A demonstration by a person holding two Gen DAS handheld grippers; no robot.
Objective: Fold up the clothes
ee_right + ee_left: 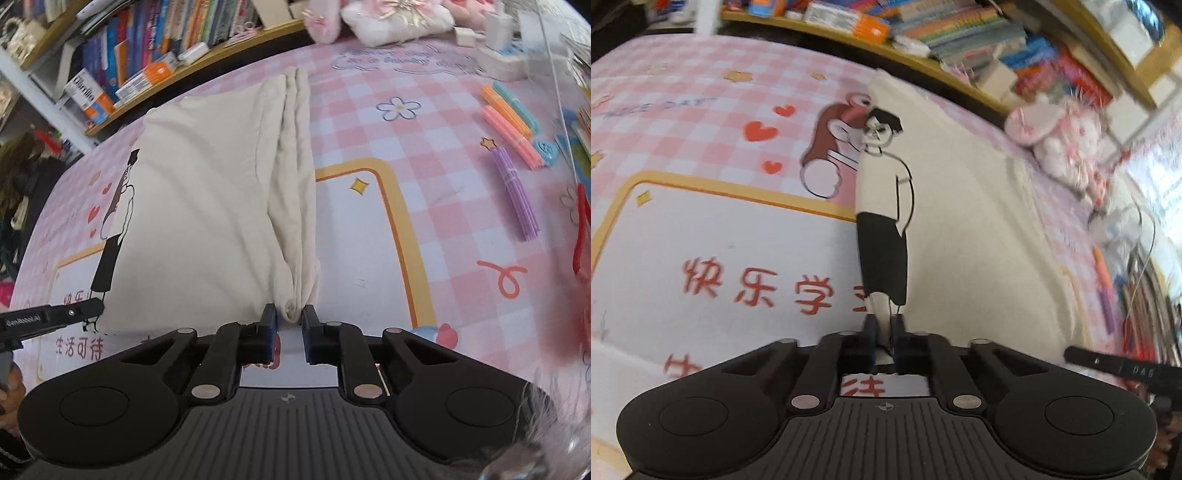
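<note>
A cream garment [207, 192] with a black-and-white cartoon figure print [882, 206] lies folded lengthwise on the pink checked table cover [369, 122]. My left gripper [884, 326] is shut on the near edge of the garment at the figure's feet, and its finger [74, 314] shows at that left corner in the right wrist view. My right gripper [290, 319] is shut on the bunched, layered near right corner of the garment [295, 306]. One right finger [1108, 363] pokes into the left wrist view at the lower right.
Bookshelves [155, 48] packed with books run along the far side. A pink and white plush toy [1060, 136] lies beyond the garment. Bundles of coloured sticks [517, 192] and a red cord [580, 236] lie at the right. A hand [9, 391] shows at the left edge.
</note>
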